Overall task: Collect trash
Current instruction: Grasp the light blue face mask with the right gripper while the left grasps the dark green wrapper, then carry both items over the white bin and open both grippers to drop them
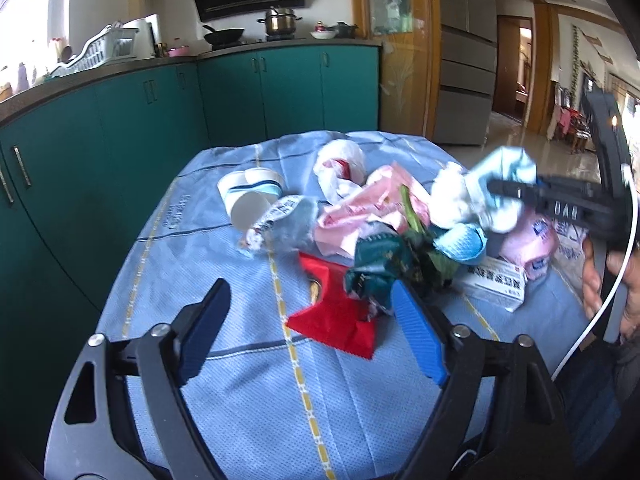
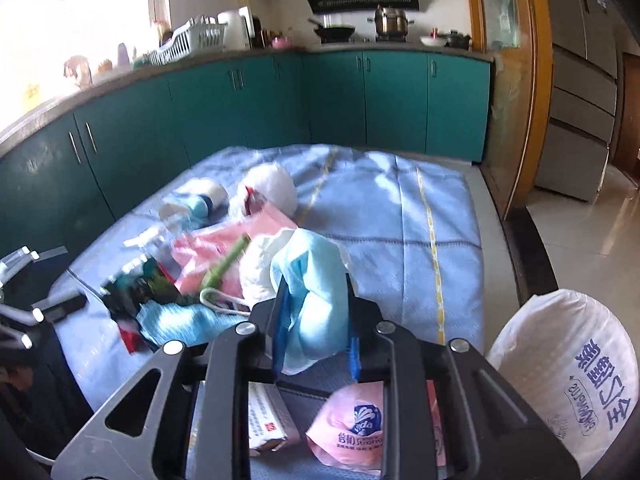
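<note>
A heap of trash lies on the blue tablecloth point(image 1: 248, 368): paper cups point(image 1: 252, 196), a pink plastic bag point(image 1: 360, 208), a white tissue wad point(image 1: 452, 196), a green wrapper point(image 1: 376, 264) and a red wrapper point(image 1: 332, 316). My left gripper point(image 1: 310, 296) hovers open just above the cloth, and the red wrapper lies between its blue pads without touching them. My right gripper point(image 2: 316, 284) is shut on a crumpled light blue cloth point(image 2: 312, 292), lifted off the heap. The left wrist view has the right gripper point(image 1: 496, 188) coming in from the right with that blue cloth point(image 1: 508, 168).
A white printed plastic bag point(image 2: 568, 364) stands at the table's right edge. Under the right gripper lie a pink tissue pack point(image 2: 352, 428) and a white carton point(image 2: 268, 420). Teal cabinets point(image 1: 160, 104) run behind the table. A grey fridge point(image 1: 468, 60) stands to the right.
</note>
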